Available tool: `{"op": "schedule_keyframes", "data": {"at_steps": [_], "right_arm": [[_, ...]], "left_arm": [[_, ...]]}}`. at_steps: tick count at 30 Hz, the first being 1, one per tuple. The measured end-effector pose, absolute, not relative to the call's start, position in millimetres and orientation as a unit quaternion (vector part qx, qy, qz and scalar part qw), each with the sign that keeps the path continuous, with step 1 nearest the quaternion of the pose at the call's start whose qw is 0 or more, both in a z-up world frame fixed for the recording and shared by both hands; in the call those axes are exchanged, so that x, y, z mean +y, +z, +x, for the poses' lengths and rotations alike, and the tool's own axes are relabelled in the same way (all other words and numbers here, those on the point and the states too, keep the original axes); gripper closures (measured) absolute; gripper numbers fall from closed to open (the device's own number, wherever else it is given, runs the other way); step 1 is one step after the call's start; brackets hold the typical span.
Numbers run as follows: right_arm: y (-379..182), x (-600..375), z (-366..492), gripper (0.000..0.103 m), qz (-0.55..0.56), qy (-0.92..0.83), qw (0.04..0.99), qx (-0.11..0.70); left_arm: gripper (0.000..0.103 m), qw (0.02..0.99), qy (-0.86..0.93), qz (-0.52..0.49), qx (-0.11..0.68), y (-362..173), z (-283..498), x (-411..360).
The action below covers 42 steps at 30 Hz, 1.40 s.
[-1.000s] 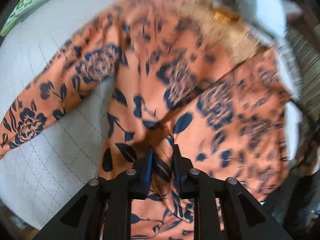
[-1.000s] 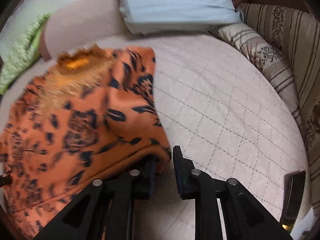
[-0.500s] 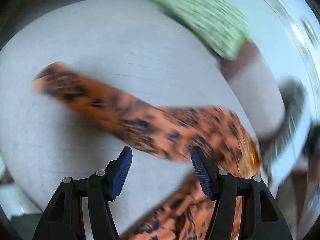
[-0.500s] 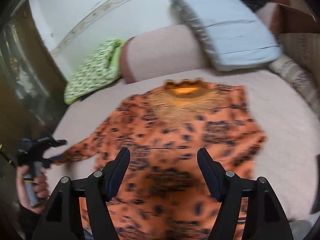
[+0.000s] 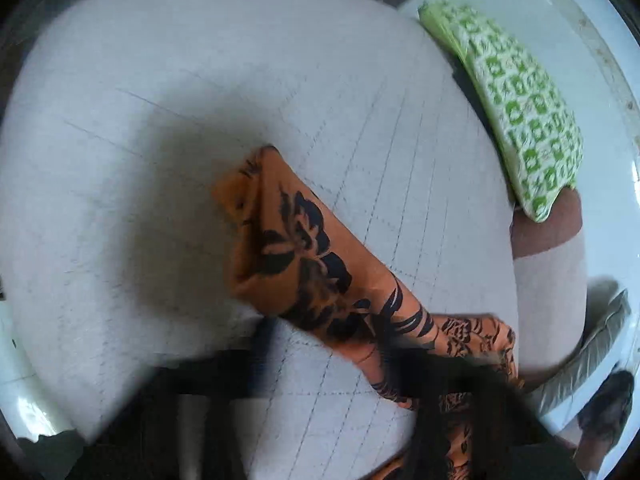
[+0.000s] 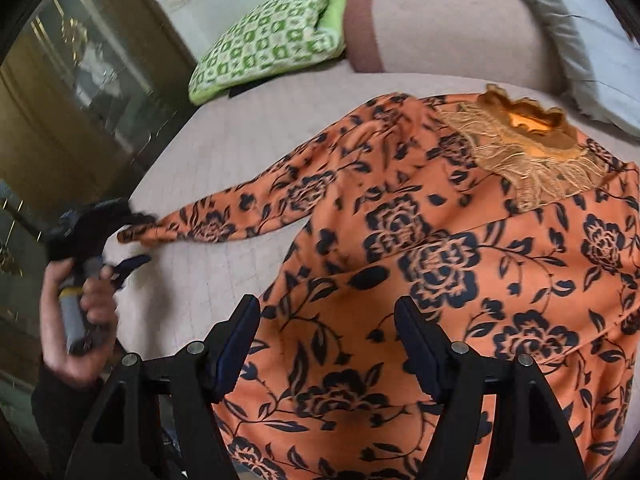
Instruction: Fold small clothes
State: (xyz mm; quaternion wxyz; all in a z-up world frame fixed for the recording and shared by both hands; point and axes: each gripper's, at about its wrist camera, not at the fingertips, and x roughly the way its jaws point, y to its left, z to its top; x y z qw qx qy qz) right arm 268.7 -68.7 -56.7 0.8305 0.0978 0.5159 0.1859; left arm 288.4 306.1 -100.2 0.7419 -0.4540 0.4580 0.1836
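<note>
Orange floral top (image 6: 460,264) lies spread flat on the quilted bed (image 6: 224,160), ruffled neckline (image 6: 528,120) toward the far edge by the bolster (image 6: 440,28), body running down to the near edge. One sleeve (image 6: 240,216) stretches out toward the bed's left edge.

Right gripper (image 6: 326,344): fingers wide apart, holding nothing, hovering above the lower part of the top and aimed along it toward the neckline.

Left gripper (image 6: 128,240): seen from the right wrist view at the bed's left edge, in the person's left hand (image 6: 80,312), which is wrapped around the handle with the forearm coming up from below. Its fingers are parted, the upper one at the sleeve cuff (image 6: 136,234), the lower one below it and clear of the cloth; blurred, so can't tell if the cuff is touched. In the left wrist view the fingers are smeared dark shapes; the cuff (image 5: 256,200) lies ahead of them on the bed.

Green patterned pillow (image 6: 272,36) sits at the far left corner, a pale pillow (image 6: 592,40) at the far right.
</note>
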Motion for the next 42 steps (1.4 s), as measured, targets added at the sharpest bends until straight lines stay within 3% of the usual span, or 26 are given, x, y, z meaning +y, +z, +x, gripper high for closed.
{"op": "schedule_keyframes", "data": {"at_steps": [2, 5, 10, 15, 19, 23, 30, 33, 36, 38, 42], "right_arm": [[-56, -67, 265, 0.032, 0.088, 0.186, 0.832, 0.516], [-53, -75, 259, 0.032, 0.085, 0.189, 0.833, 0.512], [-47, -110, 250, 0.032, 0.114, 0.173, 0.838, 0.505], [-41, -166, 237, 0.032, 0.154, 0.138, 0.847, 0.490], [-38, -221, 227, 0.032, 0.194, 0.100, 0.856, 0.470], [-43, -287, 219, 0.032, 0.243, 0.055, 0.857, 0.451], [-84, -359, 208, 0.030, 0.329, 0.010, 0.828, 0.453], [-91, -373, 202, 0.030, 0.361, 0.011, 0.821, 0.442], [-86, -374, 203, 0.030, 0.366, 0.031, 0.823, 0.434], [-80, -370, 206, 0.030, 0.353, 0.048, 0.827, 0.435], [-85, -349, 218, 0.030, 0.323, 0.079, 0.818, 0.468]], "left_arm": [[0.100, 0.753, 0.177, -0.455, 0.440, -92, 285, 300], [0.100, 0.827, 0.131, -0.408, 0.364, -40, 276, 276], [0.100, 0.942, 0.034, -0.231, 0.242, 54, 244, 177], [0.100, 0.963, -0.150, -0.105, 0.198, 81, 204, 60], [0.100, 0.943, -0.261, 0.002, 0.208, 67, 172, -29], [0.100, 0.892, -0.325, 0.125, 0.289, 12, 158, -115], [0.097, 0.804, -0.382, 0.214, 0.401, -59, 159, -167], [0.087, 0.786, -0.416, 0.213, 0.406, -48, 186, -166], [0.068, 0.774, -0.455, 0.187, 0.398, -26, 198, -140], [0.041, 0.777, -0.470, 0.116, 0.403, -12, 235, -96], [0.036, 0.795, -0.445, -0.007, 0.412, 11, 273, -21]]}}
